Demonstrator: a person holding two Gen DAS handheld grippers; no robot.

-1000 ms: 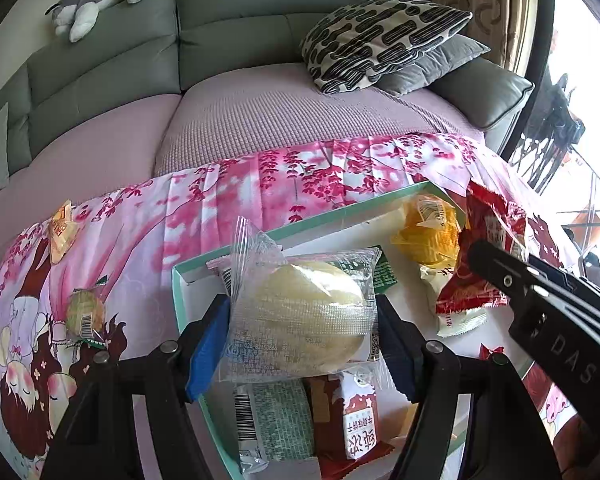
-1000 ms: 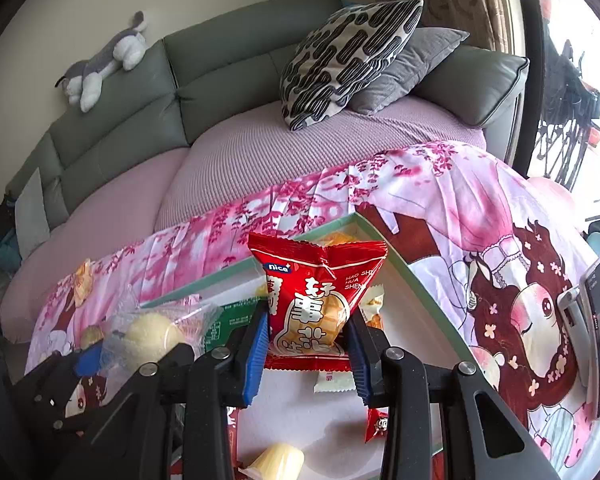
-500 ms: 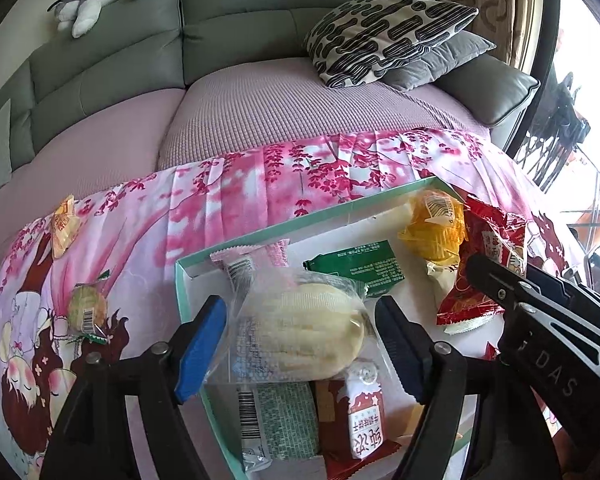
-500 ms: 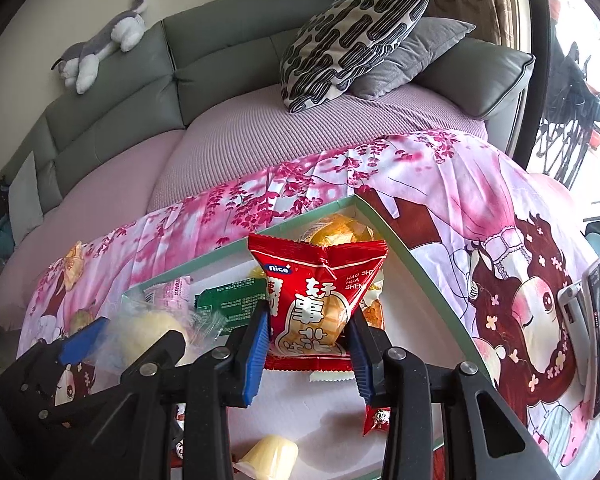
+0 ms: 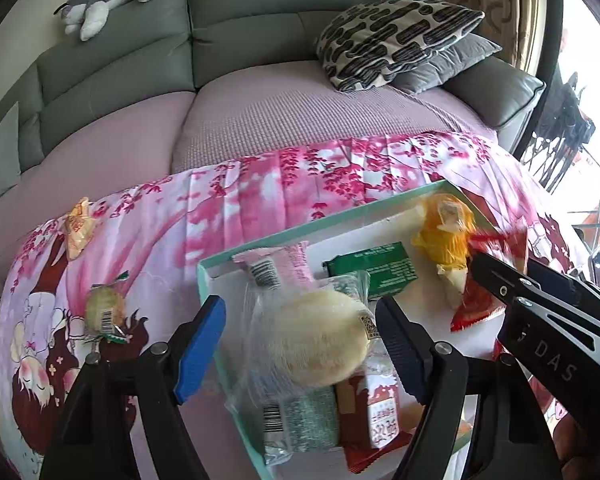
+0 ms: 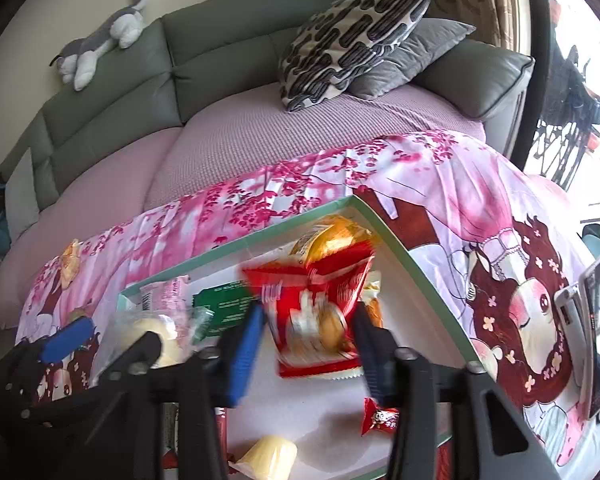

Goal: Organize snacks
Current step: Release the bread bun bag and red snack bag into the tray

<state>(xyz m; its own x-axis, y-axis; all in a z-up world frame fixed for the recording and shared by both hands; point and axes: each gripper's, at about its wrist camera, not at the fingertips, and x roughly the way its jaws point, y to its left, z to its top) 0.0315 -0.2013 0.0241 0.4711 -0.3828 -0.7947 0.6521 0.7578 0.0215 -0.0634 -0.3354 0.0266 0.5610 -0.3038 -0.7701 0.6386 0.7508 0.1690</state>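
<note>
Right wrist view: right gripper (image 6: 306,344), jaws just opened, frees the blurred red packet (image 6: 316,312), apparently dropping into the box (image 6: 396,244). Left wrist view: left gripper (image 5: 300,340) stands wide around the bun (image 5: 312,340), pads clear, bun resting in the box. Several snacks are boxed; two remain on the cloth (image 5: 240,208) at 9 o'clock: a round cake (image 5: 104,312) and a yellow packet (image 5: 78,232).
</note>
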